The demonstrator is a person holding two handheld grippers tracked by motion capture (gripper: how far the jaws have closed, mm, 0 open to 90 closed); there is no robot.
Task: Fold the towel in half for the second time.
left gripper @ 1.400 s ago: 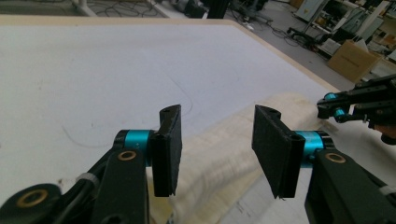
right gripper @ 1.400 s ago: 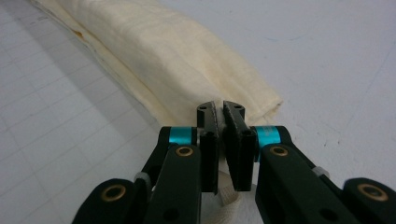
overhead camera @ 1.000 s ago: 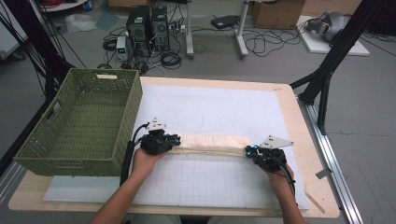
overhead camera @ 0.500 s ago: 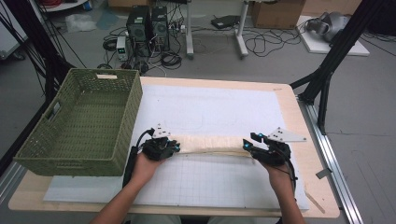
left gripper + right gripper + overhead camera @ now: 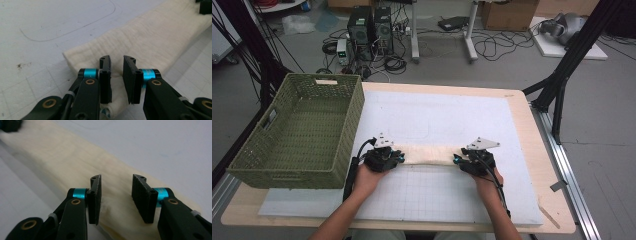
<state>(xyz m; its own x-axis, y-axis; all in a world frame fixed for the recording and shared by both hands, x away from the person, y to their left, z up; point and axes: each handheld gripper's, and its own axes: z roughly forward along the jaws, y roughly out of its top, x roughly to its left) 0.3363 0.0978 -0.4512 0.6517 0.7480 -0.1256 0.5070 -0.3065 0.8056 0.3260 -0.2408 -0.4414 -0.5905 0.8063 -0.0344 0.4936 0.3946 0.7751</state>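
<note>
At the near edge of the table, the person's two forearms come in, each hand holding a gripper. The left gripper stands at the left end of the cream folded cloth strip, and the right gripper at its right end. The cloth lies flat across the white gridded mat, a little nearer than the middle of the table.

In the left gripper view, the jaws have a narrow gap between them and the cloth's end lies under them, not pinched. In the right gripper view, the jaws stand wider apart above the cloth, also released.

I judge that the step in hand is the taking of both ends of the cloth for another fold or for lifting. The next move calls for lowering both grippers and closing them on the ends together.

Farther to the left stands the green woven plastic basket, probably the place for the cloth.
</note>
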